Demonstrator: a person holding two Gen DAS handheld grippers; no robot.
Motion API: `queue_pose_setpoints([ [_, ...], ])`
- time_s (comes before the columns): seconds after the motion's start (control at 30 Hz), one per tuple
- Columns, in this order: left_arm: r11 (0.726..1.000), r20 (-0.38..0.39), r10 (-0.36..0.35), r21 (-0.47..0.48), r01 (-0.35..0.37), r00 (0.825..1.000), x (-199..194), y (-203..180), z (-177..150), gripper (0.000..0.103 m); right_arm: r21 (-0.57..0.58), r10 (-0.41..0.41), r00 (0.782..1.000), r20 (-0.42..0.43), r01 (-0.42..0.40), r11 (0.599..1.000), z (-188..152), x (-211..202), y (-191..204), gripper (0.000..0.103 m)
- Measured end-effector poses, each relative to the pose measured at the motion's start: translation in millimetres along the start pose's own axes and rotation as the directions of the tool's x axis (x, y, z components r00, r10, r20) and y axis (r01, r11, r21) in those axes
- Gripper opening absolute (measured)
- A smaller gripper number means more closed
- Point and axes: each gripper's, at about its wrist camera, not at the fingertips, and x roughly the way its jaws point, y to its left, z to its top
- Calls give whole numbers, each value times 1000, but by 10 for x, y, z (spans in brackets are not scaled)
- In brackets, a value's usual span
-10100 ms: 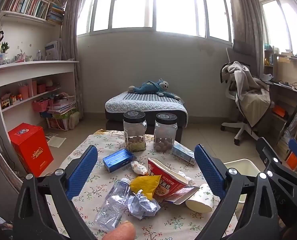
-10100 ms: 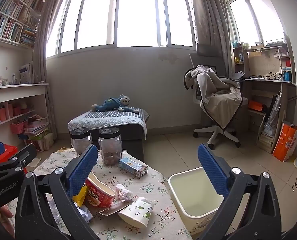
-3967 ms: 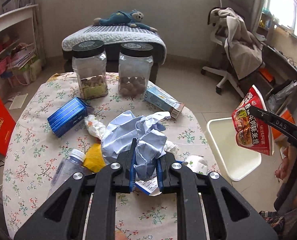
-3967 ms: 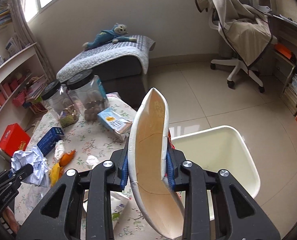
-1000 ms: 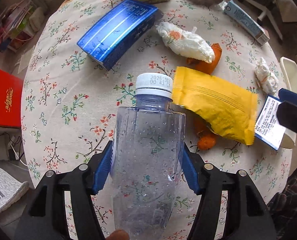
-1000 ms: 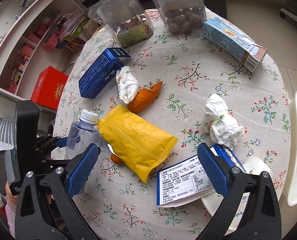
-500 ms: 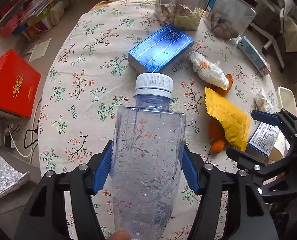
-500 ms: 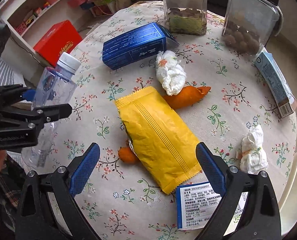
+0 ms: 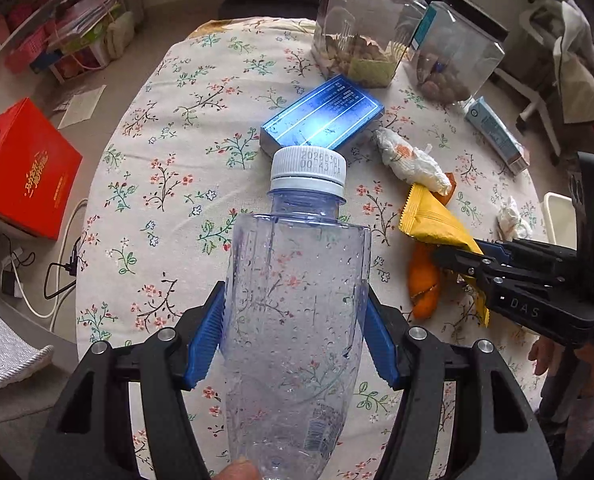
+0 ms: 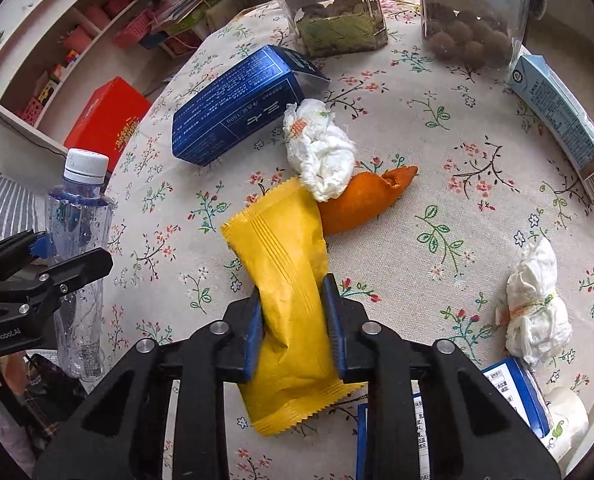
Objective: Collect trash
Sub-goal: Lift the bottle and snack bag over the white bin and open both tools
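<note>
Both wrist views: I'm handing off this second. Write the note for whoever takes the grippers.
Left gripper: shut on the empty bottle, lifted off the table.
Right gripper: jaws just closed on the yellow wrapper, which still touches the orange peel.
Bin: past the table's right edge.
Done: nothing of this pair is binned yet.
Left: drop both, then the peel, two tissue wads, and the label card by the paper cup. Jars and boxes look like keepers.

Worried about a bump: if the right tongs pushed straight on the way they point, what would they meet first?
Probably the tablecloth just past the yellow wrapper the right tongs pinch, or the orange peel beyond; depth is unclear.
</note>
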Motion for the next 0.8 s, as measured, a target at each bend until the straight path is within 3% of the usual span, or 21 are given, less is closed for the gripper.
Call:
queue_pose_setpoints([
  [0.33,999,137,-11,-41,17,990,-196,-138,91,63,-7,-22,982,189,24,1000,38,-482,2,21],
  [0.57,998,213,-26,-54,39,977,-278,-344,160,63,7,-91,934,346,94,996,2,-851,-84,21],
  [0.8,997,261,-51,-41,64,964,-313,-670,192,63,19,-142,893,428,148,989,-92,-1169,-243,21],
])
